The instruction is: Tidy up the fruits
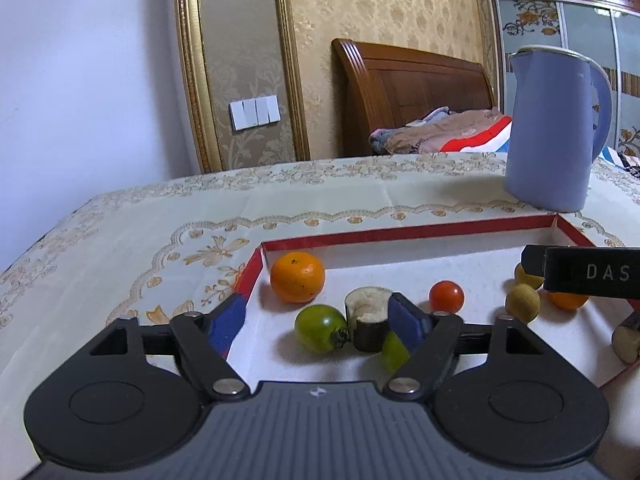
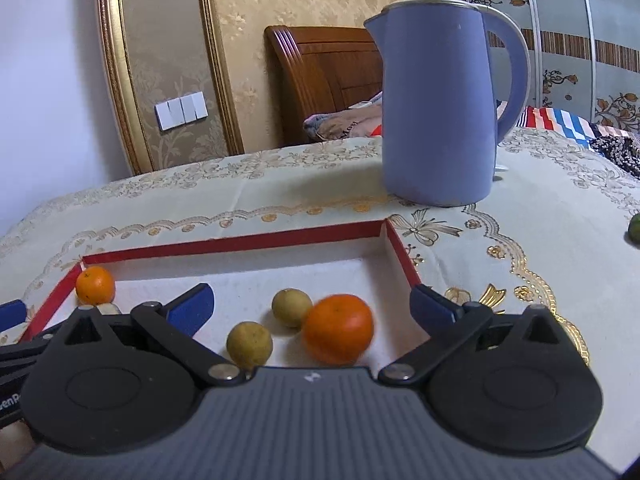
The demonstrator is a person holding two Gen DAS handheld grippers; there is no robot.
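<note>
A shallow red-rimmed box [image 1: 400, 234] with a white floor lies on the table and holds the fruits. In the left wrist view an orange [image 1: 297, 277], a green tomato [image 1: 320, 328], a cut sugarcane piece [image 1: 370, 318] and a red cherry tomato [image 1: 447, 296] lie in it. My left gripper [image 1: 320, 320] is open above the green tomato and the cane piece. In the right wrist view my right gripper [image 2: 312, 304] is open over an orange [image 2: 338, 329] and two yellowish fruits [image 2: 250, 344] [image 2: 292, 307]. The orange looks blurred. Another orange [image 2: 95, 285] sits in the box's far left corner.
A tall blue kettle [image 2: 440, 108] stands on the patterned tablecloth [image 1: 160, 216] just behind the box's far right corner. A green fruit [image 2: 635, 229] lies on the cloth at the far right edge. The right gripper's black body [image 1: 580, 272] shows in the left view.
</note>
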